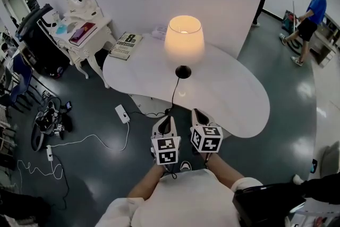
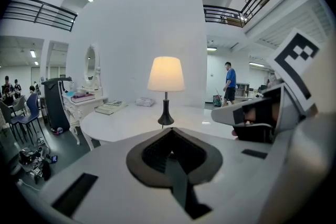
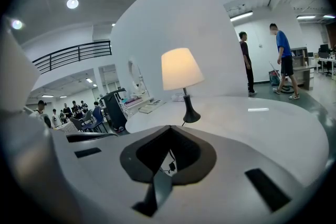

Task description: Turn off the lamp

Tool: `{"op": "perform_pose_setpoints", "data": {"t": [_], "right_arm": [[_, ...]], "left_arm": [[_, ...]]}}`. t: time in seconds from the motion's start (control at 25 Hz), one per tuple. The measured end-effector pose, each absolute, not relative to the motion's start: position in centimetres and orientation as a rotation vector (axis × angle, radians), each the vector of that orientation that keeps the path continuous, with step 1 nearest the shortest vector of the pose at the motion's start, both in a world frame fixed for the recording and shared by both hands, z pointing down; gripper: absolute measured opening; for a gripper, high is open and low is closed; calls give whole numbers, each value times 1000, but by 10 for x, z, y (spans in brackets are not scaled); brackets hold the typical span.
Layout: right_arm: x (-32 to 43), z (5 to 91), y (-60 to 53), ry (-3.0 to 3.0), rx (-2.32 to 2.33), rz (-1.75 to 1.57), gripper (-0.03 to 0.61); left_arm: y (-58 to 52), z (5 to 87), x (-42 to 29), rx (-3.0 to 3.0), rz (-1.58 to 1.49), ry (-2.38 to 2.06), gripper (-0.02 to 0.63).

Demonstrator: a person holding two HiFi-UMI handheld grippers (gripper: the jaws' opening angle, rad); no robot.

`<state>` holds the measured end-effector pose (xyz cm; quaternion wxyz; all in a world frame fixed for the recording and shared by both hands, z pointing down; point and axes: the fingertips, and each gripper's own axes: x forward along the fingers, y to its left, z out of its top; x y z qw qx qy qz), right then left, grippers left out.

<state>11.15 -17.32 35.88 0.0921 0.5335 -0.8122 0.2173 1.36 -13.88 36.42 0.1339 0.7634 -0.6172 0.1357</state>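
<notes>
The lamp (image 1: 184,42) stands lit on the white oval table (image 1: 228,98), with a cream shade and a black stem and foot (image 1: 183,72). It also shows ahead as the lamp (image 2: 166,75) and the lamp (image 3: 181,70). Its black cord (image 1: 173,92) runs from the foot over the table's near edge. My left gripper (image 1: 166,119) and right gripper (image 1: 200,113) sit side by side at that near edge, short of the lamp. Both have their jaws together with nothing held: left gripper (image 2: 170,131), right gripper (image 3: 169,128). A small black piece on the cord (image 3: 171,166) shows below the right jaws.
A book (image 1: 126,45) and a small white pack (image 1: 159,33) lie at the table's far left. A white vanity with a mirror (image 1: 79,29) stands beyond. A power strip (image 1: 122,113) and cables lie on the floor at left. Two people (image 1: 308,18) stand far right.
</notes>
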Motion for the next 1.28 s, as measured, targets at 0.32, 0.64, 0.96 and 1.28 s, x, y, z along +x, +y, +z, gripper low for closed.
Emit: {"op": "perform_pose_setpoints", "data": {"t": [0.32, 0.64, 0.96, 1.28], "right_arm": [[126, 355, -202, -2433, 1564, 646, -2], [125, 375, -216, -2410, 1531, 719, -2], [117, 388, -231, -2372, 1565, 746, -2], [108, 384, -237, -2359, 1573, 734, -2]], "left_arm": [[-165, 361, 25, 2185, 380, -1810, 8], [-174, 379, 22, 2132, 413, -1806, 8], [-189, 401, 20, 2162, 458, -1718, 8], [-199, 397, 18, 2191, 437, -1686, 8]]}}
